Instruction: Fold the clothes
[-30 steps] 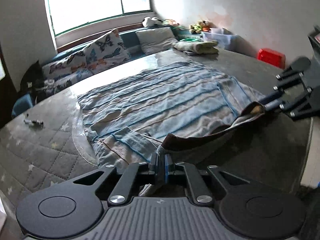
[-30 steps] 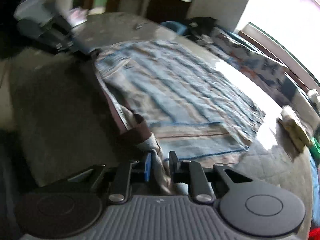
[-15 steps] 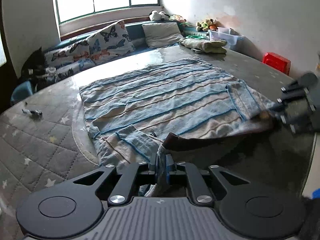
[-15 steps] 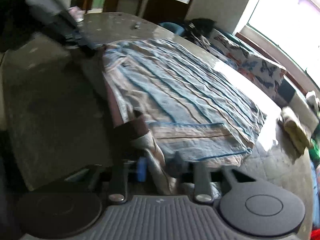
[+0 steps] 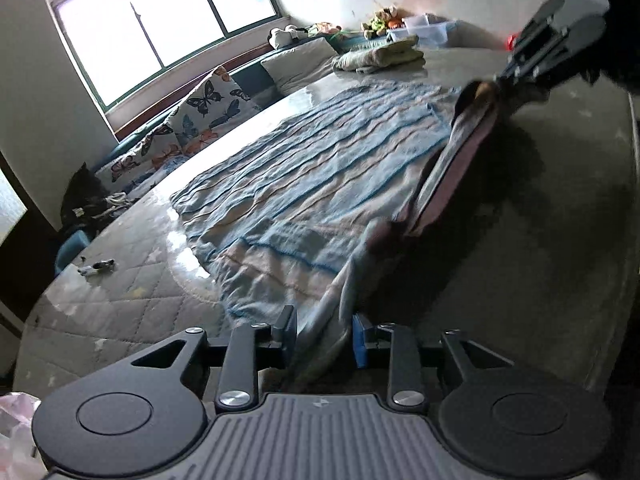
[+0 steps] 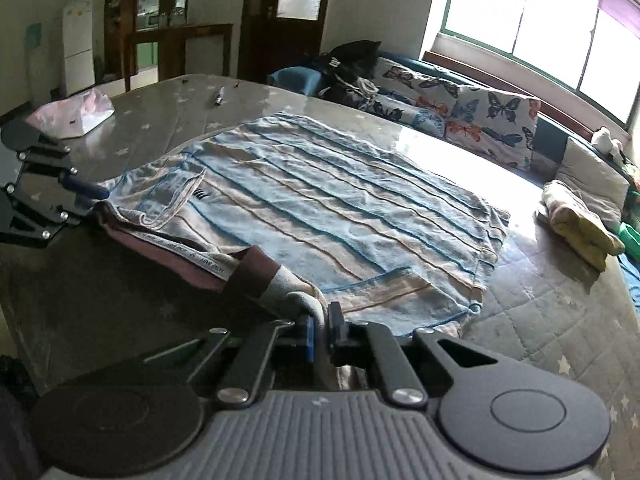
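A blue and beige striped garment (image 5: pixel 320 168) lies spread flat on the grey quilted table (image 5: pixel 120 312); it also shows in the right wrist view (image 6: pixel 340 208). Its near edge, with a brown waistband (image 6: pixel 248 268), is lifted. My left gripper (image 5: pixel 324 332) has its fingers apart, with the garment's corner hanging loose between them. My right gripper (image 6: pixel 318 328) is shut on the waistband corner. The right gripper shows in the left wrist view (image 5: pixel 520 68) at the far end of the lifted edge. The left gripper shows at the left in the right wrist view (image 6: pixel 80 188).
A folded yellowish garment (image 6: pixel 580 224) lies at the far side of the table. A pink plastic bag (image 6: pixel 72 116) and a small pen (image 6: pixel 218 96) lie on the table. Butterfly cushions (image 6: pixel 480 116) line the window bench. A plastic bin (image 5: pixel 424 28) stands by the wall.
My left gripper's fingers have opened from shut, and the cloth now hangs loose between them. Both grippers have moved, and the lifted edge is raised between them.
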The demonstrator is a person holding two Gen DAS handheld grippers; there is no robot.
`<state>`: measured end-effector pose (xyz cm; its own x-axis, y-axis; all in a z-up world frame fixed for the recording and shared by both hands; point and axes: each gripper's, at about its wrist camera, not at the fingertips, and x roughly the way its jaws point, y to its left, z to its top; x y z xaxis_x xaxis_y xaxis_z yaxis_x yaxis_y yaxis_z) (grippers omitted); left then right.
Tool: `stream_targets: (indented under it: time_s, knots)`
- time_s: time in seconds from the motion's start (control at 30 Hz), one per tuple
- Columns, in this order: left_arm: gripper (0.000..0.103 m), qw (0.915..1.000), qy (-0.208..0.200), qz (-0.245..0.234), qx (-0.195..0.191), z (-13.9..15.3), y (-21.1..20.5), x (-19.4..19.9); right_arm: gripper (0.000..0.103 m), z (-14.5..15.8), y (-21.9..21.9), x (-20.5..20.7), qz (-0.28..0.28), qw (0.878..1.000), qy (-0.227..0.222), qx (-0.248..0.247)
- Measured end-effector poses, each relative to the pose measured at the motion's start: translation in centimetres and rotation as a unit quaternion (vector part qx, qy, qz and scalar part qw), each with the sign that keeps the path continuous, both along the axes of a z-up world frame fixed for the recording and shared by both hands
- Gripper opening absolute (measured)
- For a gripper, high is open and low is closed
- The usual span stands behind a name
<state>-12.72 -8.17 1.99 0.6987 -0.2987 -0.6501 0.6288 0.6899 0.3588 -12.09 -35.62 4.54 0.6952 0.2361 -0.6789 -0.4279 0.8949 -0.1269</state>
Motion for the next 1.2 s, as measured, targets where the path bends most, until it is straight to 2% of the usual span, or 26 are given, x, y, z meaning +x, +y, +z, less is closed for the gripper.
stream_targets:
  time_s: [0.07, 0.13, 0.2, 0.4, 0.5, 0.6, 0.67, 0.77, 1.03, 1.2]
  knots:
    - [0.029, 1.0000, -0.007, -0.001, 0.002, -0.1, 0.2, -0.2, 0.005, 0.1, -0.1, -0.1, -0.007, 1.000, -0.004, 0.005]
    - [0.012, 1.0000, -0.010, 0.000, 0.001, -0.1, 0.2, -0.1, 0.004, 0.1, 0.0, -0.2, -0.012, 1.000, -0.007, 0.011]
    - [0.008, 0.9999, -0.014, 0.002, -0.007, 0.3, 0.3, -0.3, 0.004, 0.3, 0.1, -0.5, -0.014, 1.000, -0.013, 0.013]
    - [0.007, 0.9988, -0.028, 0.002, -0.041, 3.2, 1.8, -2.3, 0.004, 2.5, -0.2, -3.1, -0.002, 0.999, -0.047, 0.026]
    - [0.007, 0.9980, -0.029, 0.000, -0.056, 5.1, 2.9, -5.0, 0.004, 4.1, -0.3, -5.6, 0.012, 0.998, -0.056, 0.035]
    - [0.007, 0.9963, -0.035, 0.012, -0.077, 6.9, 4.0, -7.5, 0.004, 6.1, -0.2, -9.0, 0.031, 0.997, -0.052, 0.055]
    - [0.007, 0.9945, -0.041, 0.022, -0.094, 8.1, 4.7, -8.6, 0.004, 6.8, -0.1, -9.8, 0.037, 0.996, -0.045, 0.065]
    - [0.007, 0.9931, -0.044, 0.034, -0.103, 8.6, 4.9, -8.2, 0.003, 7.4, 0.0, -10.4, 0.047, 0.996, -0.040, 0.066]
    - [0.007, 0.9938, -0.055, 0.028, -0.093, 9.2, 3.4, -0.7, 0.003, 8.0, -0.7, -4.4, 0.028, 0.996, -0.045, 0.066]
    - [0.007, 0.9941, -0.030, 0.037, -0.098, 9.7, 2.1, 6.4, 0.003, 8.1, -1.5, 2.1, 0.009, 0.997, -0.033, 0.062]
